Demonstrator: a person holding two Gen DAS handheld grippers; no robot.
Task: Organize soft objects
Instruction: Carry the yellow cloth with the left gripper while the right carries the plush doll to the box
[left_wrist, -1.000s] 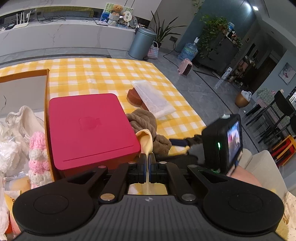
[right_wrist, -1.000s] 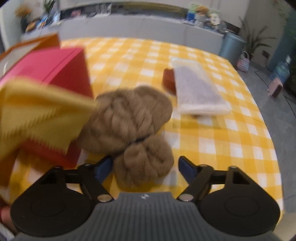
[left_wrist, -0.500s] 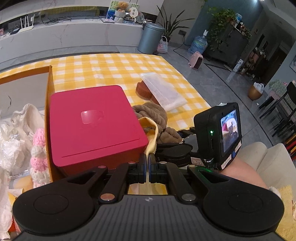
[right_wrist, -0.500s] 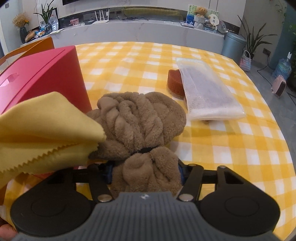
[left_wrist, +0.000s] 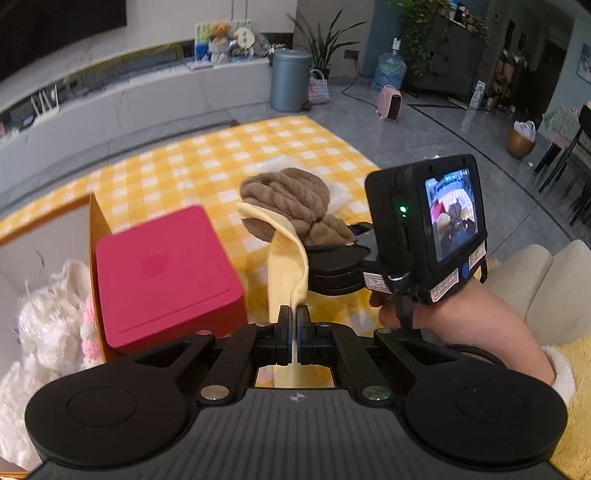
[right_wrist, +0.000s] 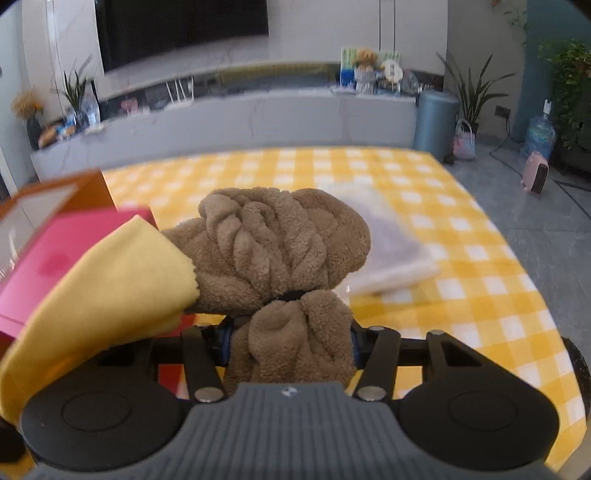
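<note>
both tongs clamped: left tongs (left_wrist: 294, 320) yellow cloth (left_wrist: 288, 254), right tongs (right_wrist: 290, 341) brown towel (right_wrist: 280, 236)

Near left: red box (left_wrist: 166, 273) set against the orange tray wall (left_wrist: 96, 236), closing that side. Left of the wall, white bags (left_wrist: 44, 325) and a pink-and-white knit item (left_wrist: 88, 325) fill the tray. Centre: brown towel (right_wrist: 280, 240) and yellow cloth (right_wrist: 110, 280) occupy the gap just right of the box, with the right gripper (right_wrist: 290, 343) beneath. Far right: white packet (right_wrist: 391, 251) lying flat. Open passage: checked tablecloth (right_wrist: 480, 295) along the right edge and the far stretch beyond the box.
</note>
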